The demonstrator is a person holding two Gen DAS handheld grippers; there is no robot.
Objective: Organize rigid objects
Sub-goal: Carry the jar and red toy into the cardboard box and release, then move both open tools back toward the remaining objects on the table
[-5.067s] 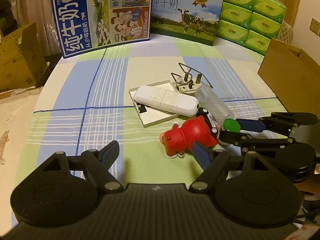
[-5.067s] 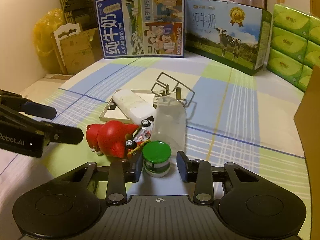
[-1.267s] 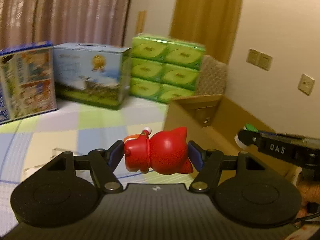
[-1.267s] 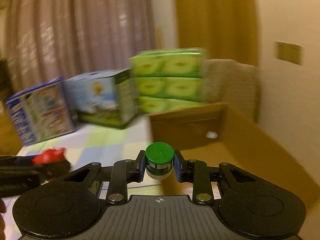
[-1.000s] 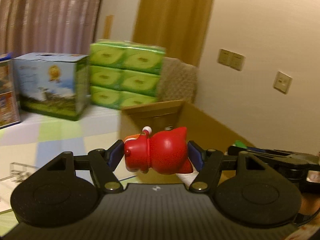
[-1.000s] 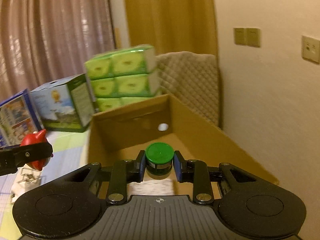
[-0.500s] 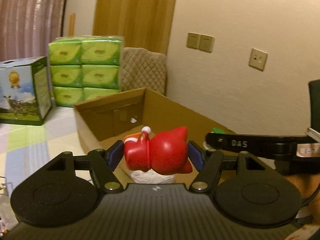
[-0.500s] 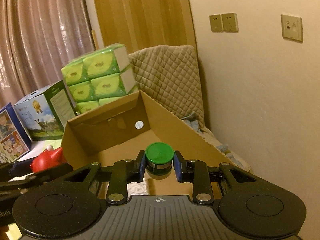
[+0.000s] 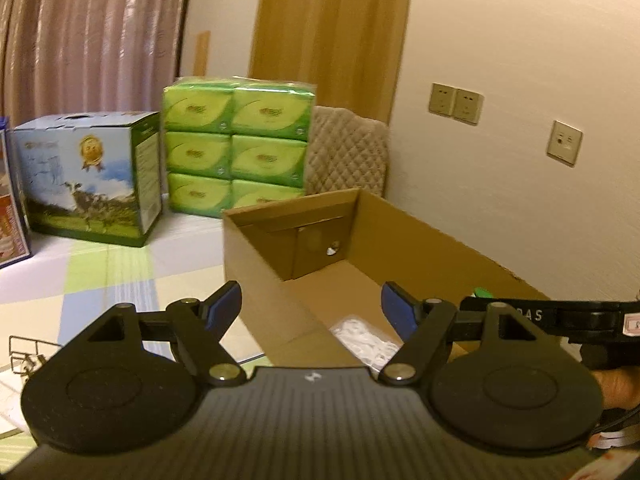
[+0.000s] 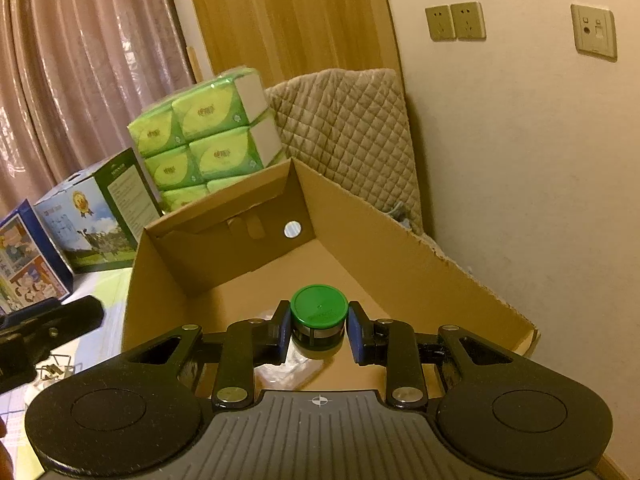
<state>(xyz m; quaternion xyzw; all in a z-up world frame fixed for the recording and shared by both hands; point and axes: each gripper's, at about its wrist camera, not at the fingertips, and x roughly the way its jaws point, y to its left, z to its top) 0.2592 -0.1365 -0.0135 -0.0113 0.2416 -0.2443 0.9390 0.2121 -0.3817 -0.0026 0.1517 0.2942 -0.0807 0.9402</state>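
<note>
The left gripper [image 9: 311, 308], black with blue pads, has just been opening; its jaws now stand wide apart with nothing between them, over the near left wall of the open brown cardboard box [image 9: 256, 256]. The right gripper [image 10: 318, 328] is clenched on a small clear jar with a round green lid [image 10: 318, 307]; the blue pads press the jar's sides just under the lid, and the jar sits upright above the box floor; in the left wrist view only a sliver of that green lid shows beside the right gripper's black finger, at the right.

Inside the box, on the near part of the floor, lies a crumpled white plastic packet [image 9: 366, 340], partly hidden by both grippers; the rest of the floor in sight is bare cardboard; the far end wall has a round hole [image 10: 292, 229] through it. The red toy cannot be seen in either view.

The box rests on a bed sheet checked in pale green, blue and white [image 9: 112, 276]; at the far left stands a milk carton case printed with a cow on grass [image 9: 86, 184]; just right of it, a stack of 6 green tissue packs [image 9: 236, 148]; behind the box, a beige quilted cushion [image 10: 348, 136] leans on the cream wall. A bent wire piece [image 9: 24, 354] lies on the sheet at the near left.
</note>
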